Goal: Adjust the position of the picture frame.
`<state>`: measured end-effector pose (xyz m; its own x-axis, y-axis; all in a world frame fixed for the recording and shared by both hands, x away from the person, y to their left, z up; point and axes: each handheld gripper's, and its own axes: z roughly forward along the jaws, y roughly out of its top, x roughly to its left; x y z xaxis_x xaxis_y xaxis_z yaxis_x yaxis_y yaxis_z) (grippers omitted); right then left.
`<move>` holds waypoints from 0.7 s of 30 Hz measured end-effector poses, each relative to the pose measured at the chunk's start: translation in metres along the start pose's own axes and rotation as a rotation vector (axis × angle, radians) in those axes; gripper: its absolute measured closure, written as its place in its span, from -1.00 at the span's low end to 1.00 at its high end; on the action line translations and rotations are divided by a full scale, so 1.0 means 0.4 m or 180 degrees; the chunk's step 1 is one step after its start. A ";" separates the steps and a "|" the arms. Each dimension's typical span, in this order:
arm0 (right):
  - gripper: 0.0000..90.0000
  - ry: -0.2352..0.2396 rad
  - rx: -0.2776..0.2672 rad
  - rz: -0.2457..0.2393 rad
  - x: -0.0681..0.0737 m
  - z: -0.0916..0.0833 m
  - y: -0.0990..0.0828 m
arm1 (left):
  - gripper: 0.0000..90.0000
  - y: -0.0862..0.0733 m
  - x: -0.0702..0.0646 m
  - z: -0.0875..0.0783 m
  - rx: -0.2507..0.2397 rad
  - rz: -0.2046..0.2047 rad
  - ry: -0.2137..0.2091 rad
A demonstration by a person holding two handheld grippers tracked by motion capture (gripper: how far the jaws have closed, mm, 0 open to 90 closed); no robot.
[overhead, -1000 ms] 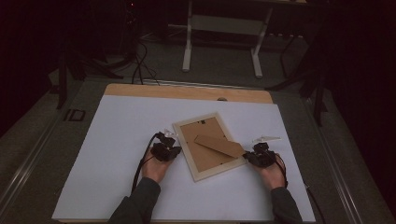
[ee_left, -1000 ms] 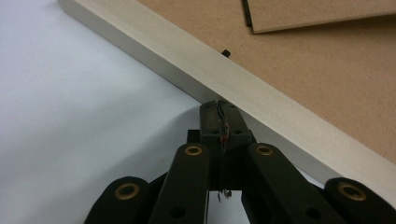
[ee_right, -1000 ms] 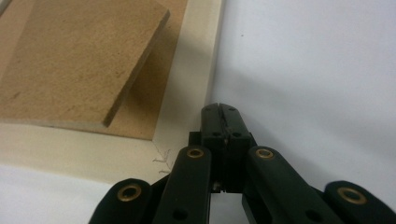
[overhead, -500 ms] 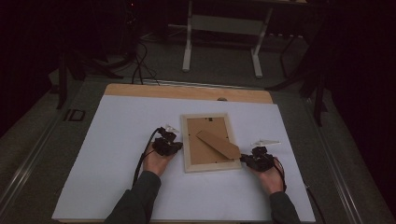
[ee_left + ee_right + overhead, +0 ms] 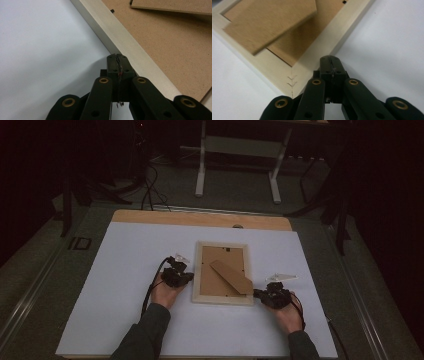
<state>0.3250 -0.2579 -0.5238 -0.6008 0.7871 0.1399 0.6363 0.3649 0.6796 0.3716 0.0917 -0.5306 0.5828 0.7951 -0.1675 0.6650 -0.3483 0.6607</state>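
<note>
Nearest the table edge, right gripper (image 5: 260, 295), jaws pressed together on nothing, tips at the picture frame (image 5: 221, 273)'s near right corner. Left gripper (image 5: 186, 277), likewise closed and empty, butts the frame's left rail. Frame lies face-down mid white mat (image 5: 125, 270), squared to it, easel stand (image 5: 231, 276) slanting across the backing board (image 5: 214, 280). Step looks like nudging the frame straight; next probably calls for working the backing loose.

Picture frame (image 5: 222, 272): pale unpainted wood, smooth, matt; stapled corner joint at 7 o'clock in right gripper view. Backing board (image 5: 170, 40): brown fibreboard, matt, finely grained. Stand flap (image 5: 231, 276): same fibreboard. Table cover (image 5: 125, 270): white, smooth, matt. Gripper jaws: black matt plastic, brass-coloured rivets.
</note>
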 end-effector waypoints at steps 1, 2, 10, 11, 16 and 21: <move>1.00 0.0009 -0.0002 -0.0015 0.002 -0.002 0.001 | 1.00 0.000 0.001 -0.001 0.0000 -0.0004 0.0002; 1.00 0.0017 -0.0008 -0.0027 0.008 -0.003 0.002 | 1.00 0.000 0.002 -0.001 -0.0006 -0.0009 0.0008; 1.00 0.0064 -0.0011 -0.0036 0.019 -0.004 -0.005 | 1.00 -0.012 0.000 -0.011 0.0010 0.0044 -0.0021; 1.00 0.0066 -0.0010 -0.0040 0.019 -0.003 -0.006 | 1.00 -0.016 -0.002 -0.013 0.0008 0.0060 -0.0033; 1.00 0.0070 -0.0001 -0.0014 0.017 -0.002 -0.012 | 1.00 -0.032 -0.009 -0.026 0.0017 0.0132 -0.0079; 1.00 0.0100 0.0020 -0.0035 0.025 -0.004 -0.015 | 1.00 -0.044 -0.013 -0.041 -0.0039 0.0143 -0.0114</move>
<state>0.3146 -0.2531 -0.5254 -0.6225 0.7671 0.1550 0.6327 0.3767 0.6766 0.3492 0.1018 -0.5293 0.6286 0.7604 -0.1633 0.6321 -0.3771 0.6770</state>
